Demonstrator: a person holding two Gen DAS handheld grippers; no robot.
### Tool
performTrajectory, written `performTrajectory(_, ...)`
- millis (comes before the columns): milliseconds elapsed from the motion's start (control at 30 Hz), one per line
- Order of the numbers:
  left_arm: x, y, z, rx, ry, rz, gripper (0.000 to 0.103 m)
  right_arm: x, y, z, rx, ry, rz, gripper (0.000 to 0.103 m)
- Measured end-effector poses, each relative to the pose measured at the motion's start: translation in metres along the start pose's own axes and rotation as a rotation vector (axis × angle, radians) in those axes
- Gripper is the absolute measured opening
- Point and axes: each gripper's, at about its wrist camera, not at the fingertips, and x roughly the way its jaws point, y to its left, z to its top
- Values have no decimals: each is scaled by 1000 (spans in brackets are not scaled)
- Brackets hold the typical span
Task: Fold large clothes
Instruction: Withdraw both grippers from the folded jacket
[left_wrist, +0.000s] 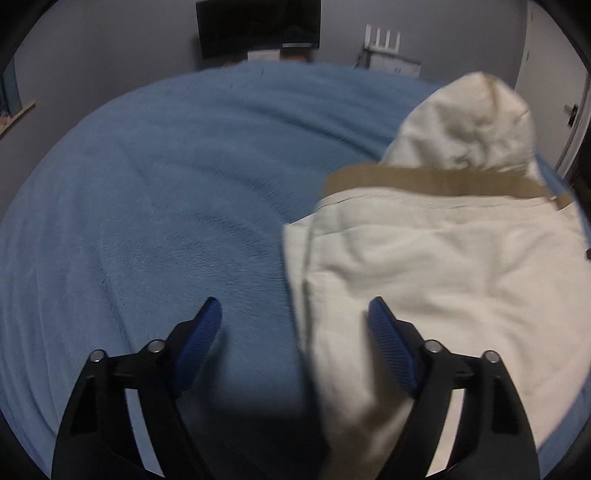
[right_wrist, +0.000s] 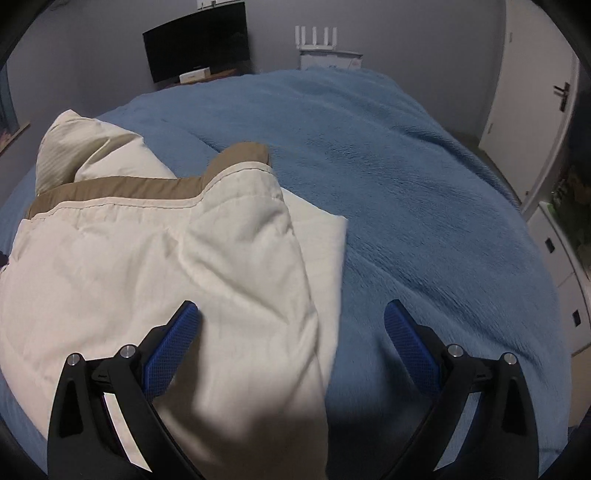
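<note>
A cream hooded garment (left_wrist: 424, 266) with a tan band (left_wrist: 436, 181) lies partly folded on a blue blanket (left_wrist: 166, 192). Its hood (left_wrist: 469, 122) points to the far side. My left gripper (left_wrist: 295, 310) is open and empty, straddling the garment's left edge just above it. In the right wrist view the same garment (right_wrist: 155, 266) fills the left half, its tan band (right_wrist: 122, 188) and hood (right_wrist: 92, 147) beyond. My right gripper (right_wrist: 291, 314) is open and empty over the garment's right edge, its left fingertip (right_wrist: 184, 317) above the cloth.
The blue blanket (right_wrist: 406, 206) covers a bed. A dark monitor (right_wrist: 195, 44) and a white router (right_wrist: 317, 37) stand by the far wall. A white door (right_wrist: 532, 92) and white cabinets (right_wrist: 561, 266) are on the right.
</note>
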Motion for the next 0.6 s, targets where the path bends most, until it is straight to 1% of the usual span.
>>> performTrajectory(67, 13, 5, 2, 5, 9, -21, 79, 7, 0, 3, -28, 3, -13, 95)
performTrajectory(133, 24, 12, 4, -14, 12, -50, 80, 12, -3, 4, -29, -2, -27, 95)
performTrajectory(233, 40, 17, 7, -31, 26, -118, 80, 20, -13, 0, 9, -1, 22, 95)
performTrajectory(367, 49, 15, 8, 11, 24, -165, 75, 23, -30, -7, 72, -7, 93, 95)
performTrajectory(433, 48, 18, 8, 2, 18, -187, 71, 20, -38, -10, 97, -17, 101, 95)
performTrajectory(467, 46, 19, 7, -1, 10, -194, 67, 18, -43, -11, 110, -21, 114, 95)
performTrajectory(533, 41, 15, 3, 22, -7, -189, 62, 18, -49, -13, 121, -16, 140, 95)
performTrajectory(600, 34, 10, -3, 63, -22, -204, 49, 19, -53, -14, 117, -8, 171, 93)
